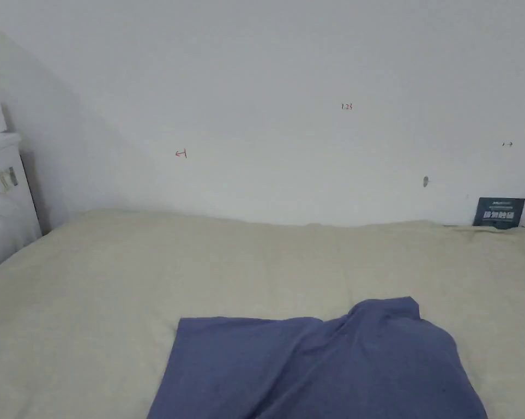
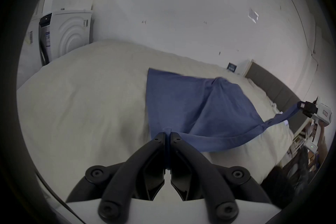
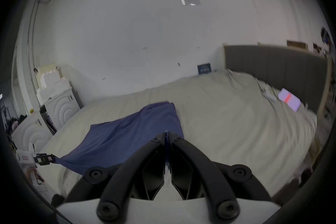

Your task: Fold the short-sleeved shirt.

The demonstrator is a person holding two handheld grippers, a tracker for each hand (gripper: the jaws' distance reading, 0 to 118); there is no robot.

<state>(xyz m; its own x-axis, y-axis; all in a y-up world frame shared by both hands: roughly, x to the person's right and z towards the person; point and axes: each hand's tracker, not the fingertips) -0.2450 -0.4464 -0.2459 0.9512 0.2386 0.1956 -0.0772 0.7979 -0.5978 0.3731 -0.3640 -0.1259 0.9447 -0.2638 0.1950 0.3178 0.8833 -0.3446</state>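
Observation:
A blue short-sleeved shirt (image 1: 321,365) lies on a cream bed (image 1: 92,294), its far part resting flat with a raised fold near the right. In the left gripper view my left gripper (image 2: 168,134) is shut on the shirt's (image 2: 190,100) near edge, and that hem stretches to the right gripper (image 2: 302,109), held by a hand at the far right. In the right gripper view my right gripper (image 3: 167,134) is shut on the shirt's (image 3: 127,133) edge, and the left gripper (image 3: 52,158) pinches the other corner at the lower left. The near hem hangs taut above the bed between the two.
A white wall (image 1: 283,109) runs behind the bed. White appliances and foam blocks (image 2: 67,31) stand at the left end. A grey headboard (image 3: 272,68) is at the right end, with a small dark card (image 1: 498,213) against the wall and a lit phone (image 3: 289,101) on the bedding.

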